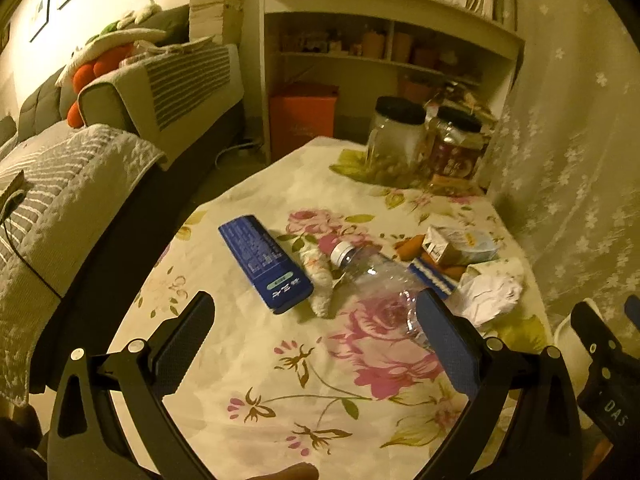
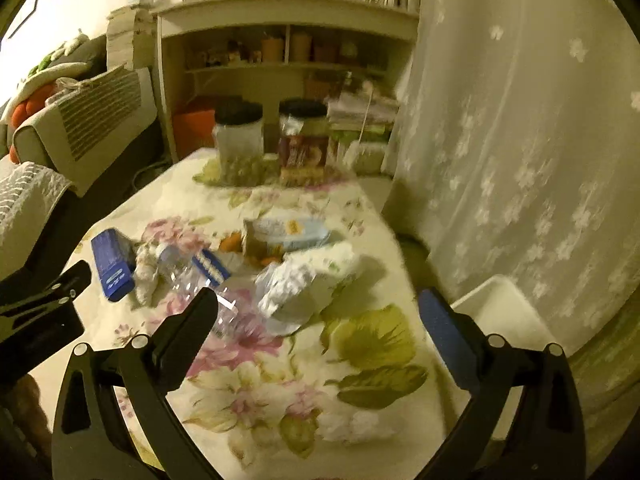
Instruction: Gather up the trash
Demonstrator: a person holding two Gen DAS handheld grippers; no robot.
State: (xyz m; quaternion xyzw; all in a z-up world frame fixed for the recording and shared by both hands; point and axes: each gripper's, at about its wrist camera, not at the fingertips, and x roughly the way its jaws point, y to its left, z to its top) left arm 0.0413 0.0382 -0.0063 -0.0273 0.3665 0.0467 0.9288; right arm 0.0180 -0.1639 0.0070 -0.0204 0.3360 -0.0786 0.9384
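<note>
Floral-clothed table (image 1: pixel 256 376) with blue box (image 1: pixel 265 264), bottle (image 1: pixel 376 276), crumpled paper (image 1: pixel 490 292).

Bottle (image 1: pixel 384 280) base hidden behind my left gripper's finger; beside bottle, carton (image 2: pixel 286 234) print blurred, can't read.

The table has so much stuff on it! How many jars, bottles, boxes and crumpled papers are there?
Jars: 2, one with pale contents and one with a dark label
Bottles: 1, clear plastic, lying down
Boxes: 2, one blue and one small carton
Crumpled papers: 1
Total: 6
</note>
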